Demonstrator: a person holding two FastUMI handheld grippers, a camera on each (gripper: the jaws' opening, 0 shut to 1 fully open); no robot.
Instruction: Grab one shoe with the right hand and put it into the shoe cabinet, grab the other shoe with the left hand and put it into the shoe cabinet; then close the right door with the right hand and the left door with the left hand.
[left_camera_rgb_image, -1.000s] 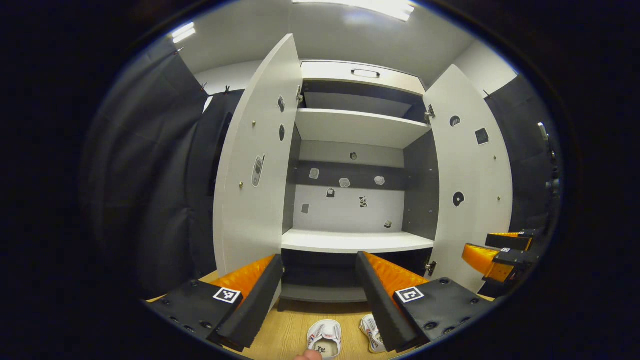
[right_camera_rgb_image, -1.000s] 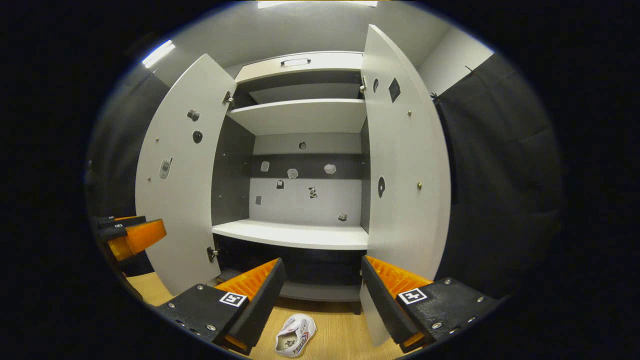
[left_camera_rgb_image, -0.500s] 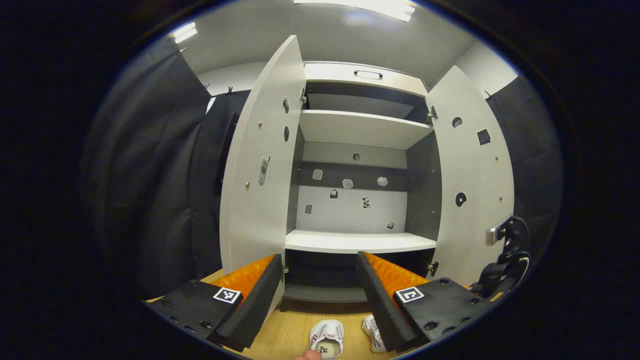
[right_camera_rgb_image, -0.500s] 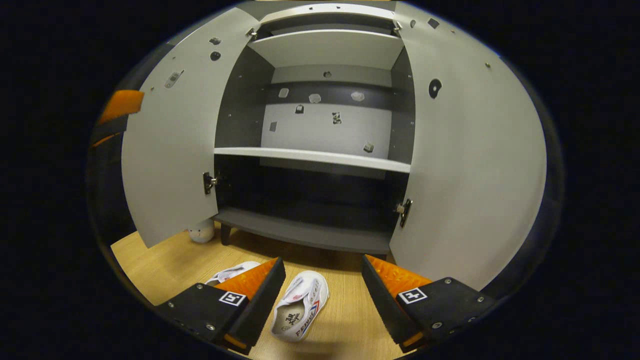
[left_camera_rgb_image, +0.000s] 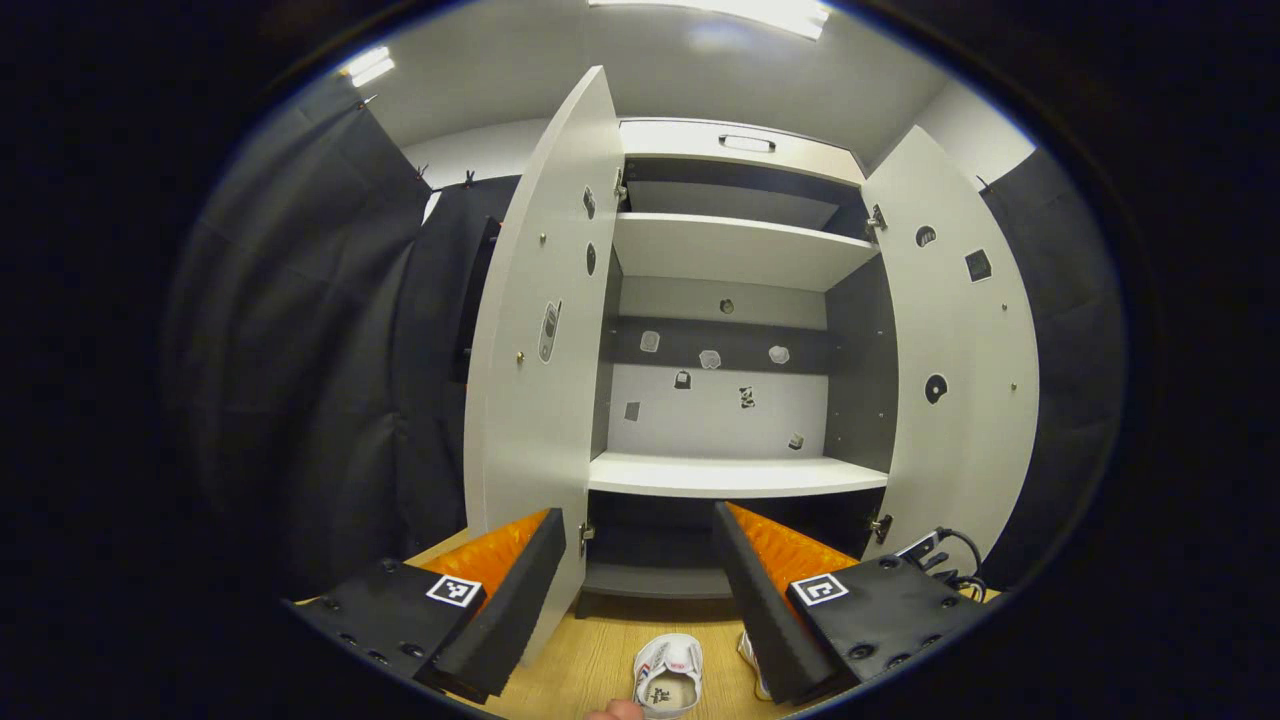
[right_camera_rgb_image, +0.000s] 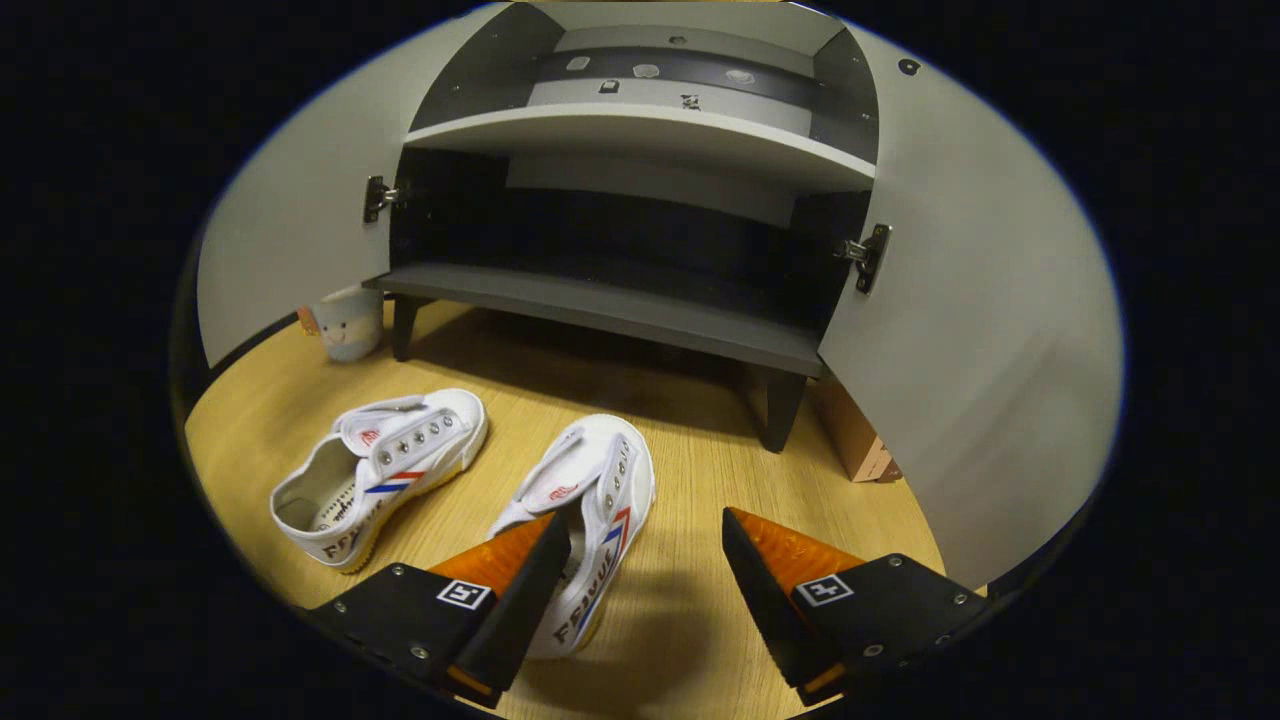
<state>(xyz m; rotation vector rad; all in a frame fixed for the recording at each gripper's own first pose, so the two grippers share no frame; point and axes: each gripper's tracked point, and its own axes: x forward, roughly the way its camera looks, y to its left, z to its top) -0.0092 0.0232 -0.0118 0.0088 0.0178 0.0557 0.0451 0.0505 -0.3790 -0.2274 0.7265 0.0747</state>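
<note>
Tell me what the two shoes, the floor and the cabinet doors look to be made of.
Shoes: apparently white canvas, matte and woven-looking, with metal eyelets and a paler, rubber-like sole edge. Floor: wood or wood-look laminate, light tan with fine straight grain and a low sheen. Cabinet doors: likely laminated board, smooth flat pale grey, hung on metal hinges.

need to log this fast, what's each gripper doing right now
Left gripper: open, holding nothing, facing the shoe cabinet.
Right gripper: open, holding nothing, low over the nearer shoe.
</note>
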